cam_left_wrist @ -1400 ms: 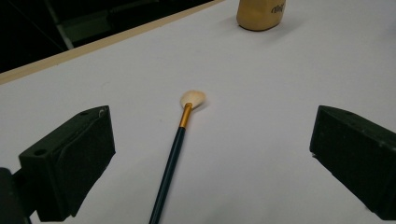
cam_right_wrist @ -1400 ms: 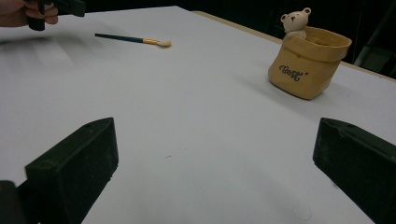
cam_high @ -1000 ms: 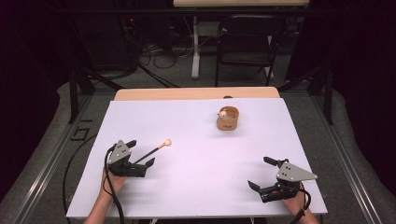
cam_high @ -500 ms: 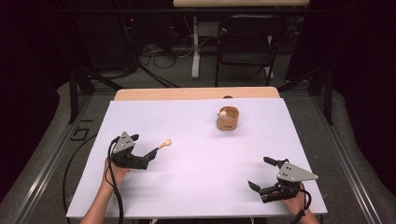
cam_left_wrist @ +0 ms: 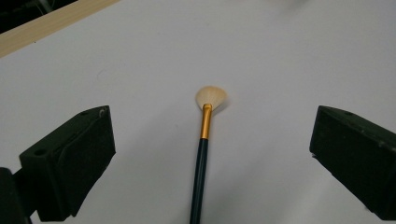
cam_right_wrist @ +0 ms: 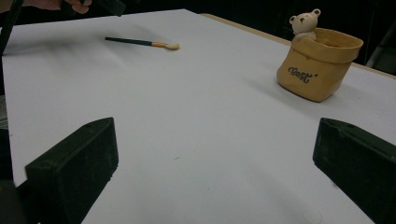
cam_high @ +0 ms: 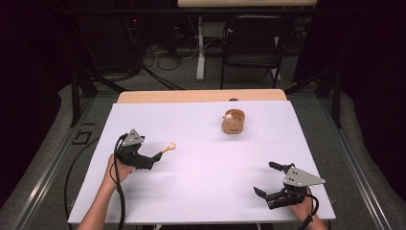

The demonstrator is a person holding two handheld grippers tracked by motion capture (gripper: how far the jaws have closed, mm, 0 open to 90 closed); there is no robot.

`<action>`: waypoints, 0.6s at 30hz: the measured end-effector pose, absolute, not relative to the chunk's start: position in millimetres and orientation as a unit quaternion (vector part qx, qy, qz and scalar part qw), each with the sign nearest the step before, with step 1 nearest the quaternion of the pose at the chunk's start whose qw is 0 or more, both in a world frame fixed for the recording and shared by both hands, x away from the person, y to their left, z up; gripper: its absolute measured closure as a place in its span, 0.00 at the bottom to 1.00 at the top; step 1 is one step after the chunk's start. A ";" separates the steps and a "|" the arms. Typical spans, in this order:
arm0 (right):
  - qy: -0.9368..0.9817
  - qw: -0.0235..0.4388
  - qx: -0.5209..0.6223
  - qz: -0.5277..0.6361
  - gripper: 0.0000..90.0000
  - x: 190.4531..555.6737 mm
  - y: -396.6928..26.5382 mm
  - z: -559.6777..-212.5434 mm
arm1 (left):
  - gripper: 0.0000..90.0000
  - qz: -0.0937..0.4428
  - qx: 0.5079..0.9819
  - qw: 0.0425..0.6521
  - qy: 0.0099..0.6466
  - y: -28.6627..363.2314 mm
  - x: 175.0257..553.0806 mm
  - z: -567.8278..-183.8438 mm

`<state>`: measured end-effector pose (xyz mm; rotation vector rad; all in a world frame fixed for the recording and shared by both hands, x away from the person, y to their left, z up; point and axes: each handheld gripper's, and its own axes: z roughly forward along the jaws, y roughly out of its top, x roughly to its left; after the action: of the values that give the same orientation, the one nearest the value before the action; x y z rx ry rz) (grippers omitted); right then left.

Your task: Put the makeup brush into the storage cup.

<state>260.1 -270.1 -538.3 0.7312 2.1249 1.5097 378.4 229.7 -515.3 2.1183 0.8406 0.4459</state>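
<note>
My left hand-held gripper (cam_left_wrist: 205, 154) has its jaws spread wide to either side of the brush (cam_left_wrist: 203, 140), bare surface (cam_high: 201, 182) all round it. Between my two hand-held grippers nothing stands. The only obstacle is the tan pot (cam_high: 233, 121), well apart toward the far edge.

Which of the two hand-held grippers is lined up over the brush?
The left hand-held gripper: the brush lies on the table between its open jaws. The right hand-held gripper sits apart, at the near right corner.
</note>
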 end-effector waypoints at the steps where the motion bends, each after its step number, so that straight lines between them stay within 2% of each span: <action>1: 0.766 0.214 0.263 0.546 0.00 260.2 -270.3 -538.3 | 0.00 0.174 0.839 0.394 0.332 229.0 379.5 -514.2; 18: 0.771 0.205 0.260 0.543 0.00 260.9 -269.5 -539.2 | 0.01 0.133 0.889 0.262 0.352 222.9 402.4 -500.6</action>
<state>260.9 -269.5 -539.2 0.7239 2.1502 1.5143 402.4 222.9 -500.6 2.4047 0.9524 0.3593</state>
